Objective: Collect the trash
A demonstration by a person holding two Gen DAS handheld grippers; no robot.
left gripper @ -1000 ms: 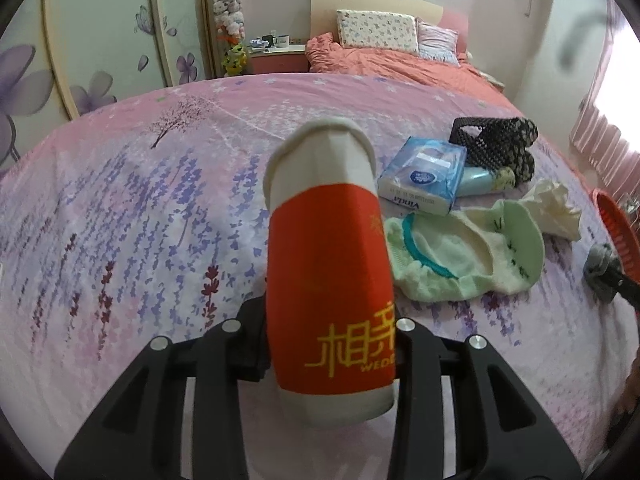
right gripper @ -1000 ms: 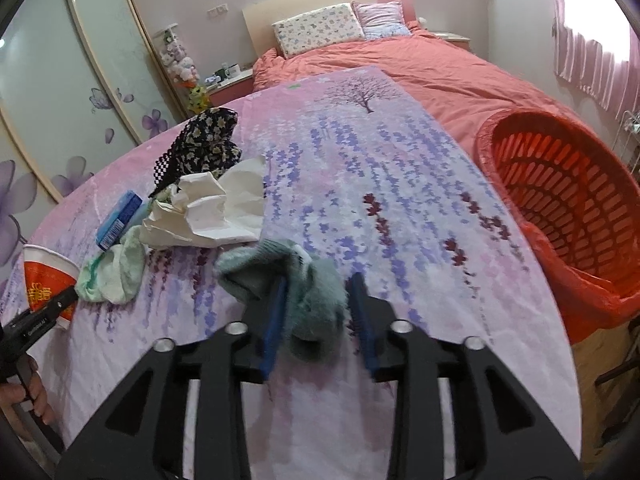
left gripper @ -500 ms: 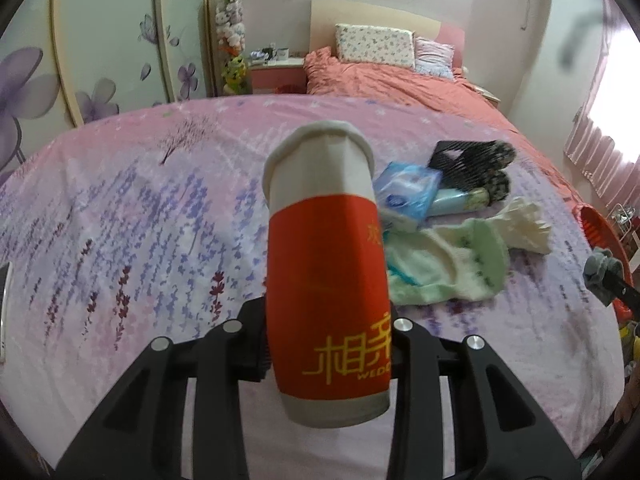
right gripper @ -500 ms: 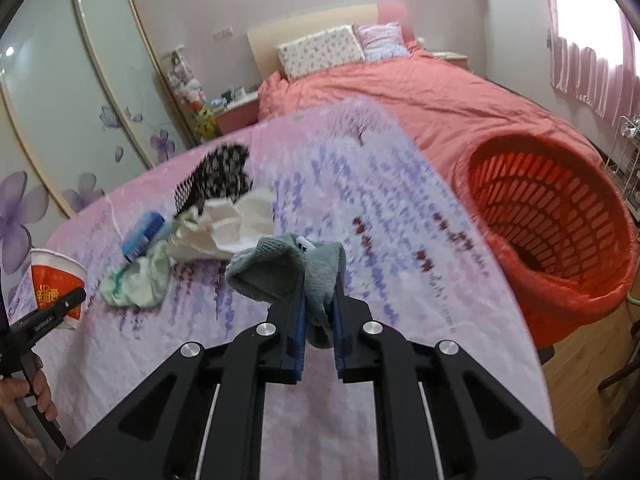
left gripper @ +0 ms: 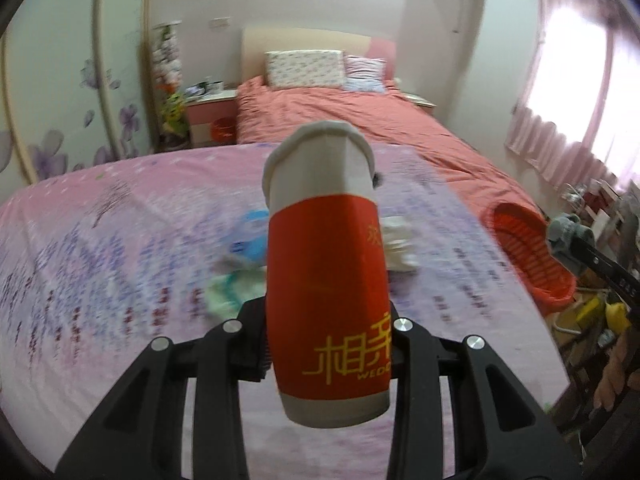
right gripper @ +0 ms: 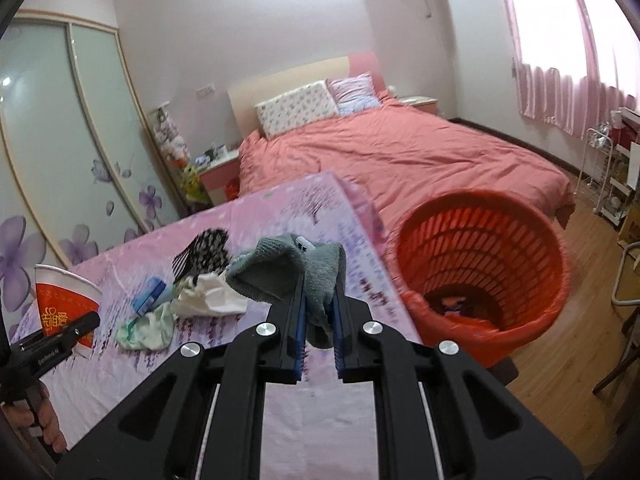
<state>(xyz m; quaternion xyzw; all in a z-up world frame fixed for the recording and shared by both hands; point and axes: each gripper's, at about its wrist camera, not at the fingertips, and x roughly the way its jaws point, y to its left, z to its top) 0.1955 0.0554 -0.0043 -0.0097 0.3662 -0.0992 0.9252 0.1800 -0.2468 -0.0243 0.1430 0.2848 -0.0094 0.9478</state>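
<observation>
My left gripper is shut on a red and white paper cup, held in the air above the pink flowered table cover. From the right wrist view the same cup shows at the far left. My right gripper is shut on a grey sock, lifted off the table. The sock also shows at the right edge of the left wrist view. An orange slatted basket stands on the floor just right of the table, with a few items at its bottom.
On the table lie a crumpled white paper, a pale green sock, a blue packet and a black patterned pouch. A bed with a salmon cover stands behind. A hand grips the left tool.
Both grippers rose off the table with their loads. The right gripper closed on the grey sock and lifted it. The views swung right, bringing the orange basket closer.
</observation>
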